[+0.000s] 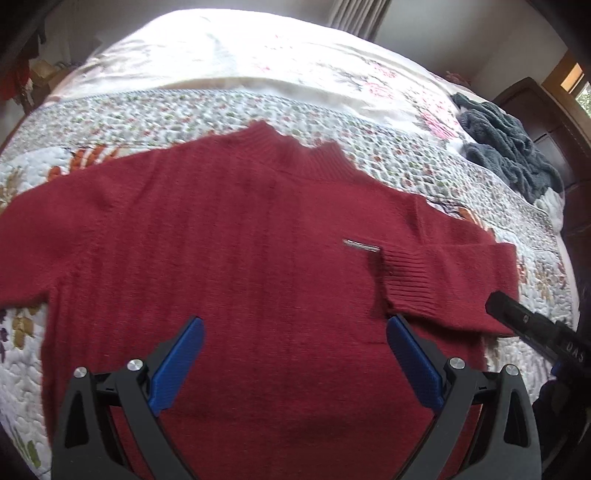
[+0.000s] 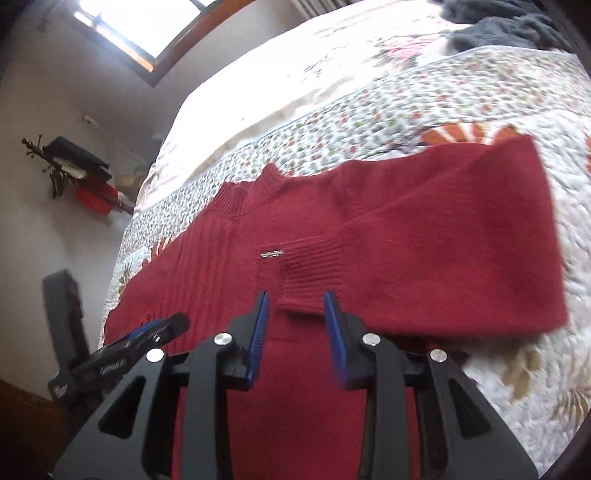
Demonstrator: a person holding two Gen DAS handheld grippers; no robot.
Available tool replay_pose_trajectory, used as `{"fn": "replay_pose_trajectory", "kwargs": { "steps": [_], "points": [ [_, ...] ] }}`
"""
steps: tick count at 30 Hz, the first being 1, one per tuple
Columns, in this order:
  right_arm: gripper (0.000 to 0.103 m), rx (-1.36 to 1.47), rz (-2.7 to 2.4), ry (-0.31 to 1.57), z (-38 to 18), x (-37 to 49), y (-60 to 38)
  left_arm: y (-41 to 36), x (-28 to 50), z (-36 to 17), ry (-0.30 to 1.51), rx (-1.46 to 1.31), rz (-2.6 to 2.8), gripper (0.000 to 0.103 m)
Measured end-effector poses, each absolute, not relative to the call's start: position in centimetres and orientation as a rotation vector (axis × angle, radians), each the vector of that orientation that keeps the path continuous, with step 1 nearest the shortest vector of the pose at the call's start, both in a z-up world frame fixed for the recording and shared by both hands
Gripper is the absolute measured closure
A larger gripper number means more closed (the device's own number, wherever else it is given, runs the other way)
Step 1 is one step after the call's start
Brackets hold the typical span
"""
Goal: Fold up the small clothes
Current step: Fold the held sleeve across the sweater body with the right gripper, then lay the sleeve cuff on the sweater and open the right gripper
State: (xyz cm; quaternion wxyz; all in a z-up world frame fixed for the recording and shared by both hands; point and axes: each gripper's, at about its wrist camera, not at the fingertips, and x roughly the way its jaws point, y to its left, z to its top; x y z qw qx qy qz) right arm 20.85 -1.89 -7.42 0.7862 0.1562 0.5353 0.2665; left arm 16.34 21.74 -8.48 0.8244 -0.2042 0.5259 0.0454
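Dark red knitted sweater [image 1: 229, 236] lies flat on the floral quilted bedspread [image 1: 369, 122], directly under and ahead of both my tongs. Its hem is cut off behind the left gripper [image 1: 294, 325], whose blue pads are spread wide, nothing between them. On the left wrist view, the far sleeve runs out of frame at the left edge. Edges are motion-blurred in both views.

Right gripper [image 2: 298, 299] has its pads parted, narrower than the left, with the ribbed cuff [image 2: 314, 266] of the folded-in sleeve just ahead of the tips; I can't tell if they touch it. Small silver label [image 2: 271, 253] sits just beside that cuff; text unreadable.

Left wrist view alone shows the grey-blue fuzzy garment [image 1: 513, 151], crumpled, well apart to the far right; the right view clips it at the top edge. Only the right view shows the window [image 2: 140, 22] and a cluttered coat stand [image 2: 74, 166] to the left, too small to make out.
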Motion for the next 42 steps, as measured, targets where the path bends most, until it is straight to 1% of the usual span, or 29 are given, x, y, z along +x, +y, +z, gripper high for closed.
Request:
{"fn": "replay_pose_trajectory", "kwargs": {
  "steps": [4,5,9,12,13,14,15,16,17,18,20,23,26,31,33,37,42],
  "points": [
    [0.072,0.397,0.520,1.140,-7.7,18.6,-6.2,18.9,19.2,-10.6,1.203,-0.533,-0.015,0.005],
    [0.072,0.403,0.505,1.138,-7.8,18.2,-7.0,18.1,20.0,-11.3,1.226,-0.553,-0.042,0.007],
    [0.072,0.407,0.449,1.118,-8.2,16.4,-9.5,16.1,22.0,-13.4,1.267,-0.645,-0.116,0.010],
    [0.072,0.394,0.425,1.105,-8.2,15.7,-10.2,15.8,22.9,-14.6,1.266,-0.715,-0.134,0.019],
    [0.072,0.384,0.414,1.100,-8.2,15.5,-10.5,15.7,23.0,-14.8,1.264,-0.722,-0.128,0.025],
    [0.072,0.381,0.405,1.095,-8.1,15.3,-10.7,15.7,23.1,-14.9,1.262,-0.722,-0.121,0.036],
    [0.072,0.384,0.396,1.090,-8.0,15.1,-11.1,15.6,23.2,-14.8,1.261,-0.712,-0.114,0.045],
    [0.072,0.390,0.391,1.086,-8.1,15.0,-11.5,15.6,23.3,-14.7,1.256,-0.706,-0.109,0.066],
    [0.072,0.397,0.387,1.084,-8.1,15.0,-11.8,15.7,23.3,-14.6,1.253,-0.703,-0.097,0.078],
    [0.072,0.406,0.381,1.081,-8.1,15.0,-12.0,16.0,23.2,-14.5,1.249,-0.704,-0.081,0.081],
    [0.072,0.418,0.372,1.080,-8.2,15.1,-12.5,16.4,23.0,-14.0,1.213,-0.717,-0.073,0.091],
    [0.072,0.423,0.359,1.085,-8.4,15.3,-12.6,17.1,22.4,-12.7,1.145,-0.725,-0.081,0.096],
    [0.072,0.404,0.343,1.086,-8.4,15.6,-12.5,18.3,21.4,-10.6,1.069,-0.711,-0.082,0.097],
    [0.072,0.407,0.325,1.090,-8.3,16.5,-12.4,22.2,19.9,-8.7,1.000,-0.704,-0.023,0.097],
    [0.070,0.412,0.321,1.098,-8.3,17.0,-12.3,24.1,19.3,-8.1,0.978,-0.689,0.012,0.097],
    [0.070,0.406,0.316,1.116,-8.8,18.3,-11.4,27.8,18.1,-6.9,0.936,-0.630,0.079,0.097],
    [0.070,0.396,0.312,1.156,-10.0,20.4,-9.3,31.8,17.2,-7.0,0.918,-0.632,0.150,0.097]
  ]
}}
